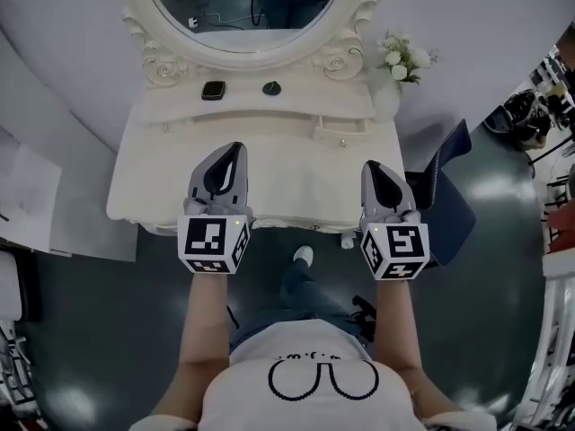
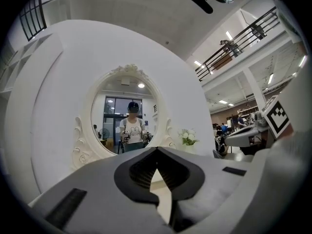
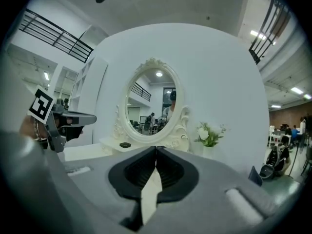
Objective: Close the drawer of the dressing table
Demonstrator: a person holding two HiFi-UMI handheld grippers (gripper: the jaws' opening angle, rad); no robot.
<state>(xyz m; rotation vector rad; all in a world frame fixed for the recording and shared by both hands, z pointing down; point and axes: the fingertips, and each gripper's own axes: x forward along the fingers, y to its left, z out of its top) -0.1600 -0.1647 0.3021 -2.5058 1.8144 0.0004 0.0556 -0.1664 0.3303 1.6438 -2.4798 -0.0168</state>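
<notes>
The cream dressing table (image 1: 296, 182) stands below me, with an oval mirror (image 1: 243, 12) at its back. On its raised back tier, a small drawer (image 1: 340, 128) at the right juts out slightly from its front. My left gripper (image 1: 235, 149) hovers over the tabletop's left middle, jaws shut and empty. The right gripper (image 1: 373, 167) hangs over the tabletop's right side, also shut with nothing in it. Both point toward the mirror. In the left gripper view the left gripper (image 2: 156, 149) has its tips meeting; in the right gripper view the right gripper (image 3: 156, 147) does too.
Two small black items (image 1: 213, 90) (image 1: 271, 88) lie on the back tier under the mirror. A vase of white flowers (image 1: 402, 58) stands at the back right corner. A blue chair (image 1: 449, 196) sits close to the table's right side. Grey floor lies around.
</notes>
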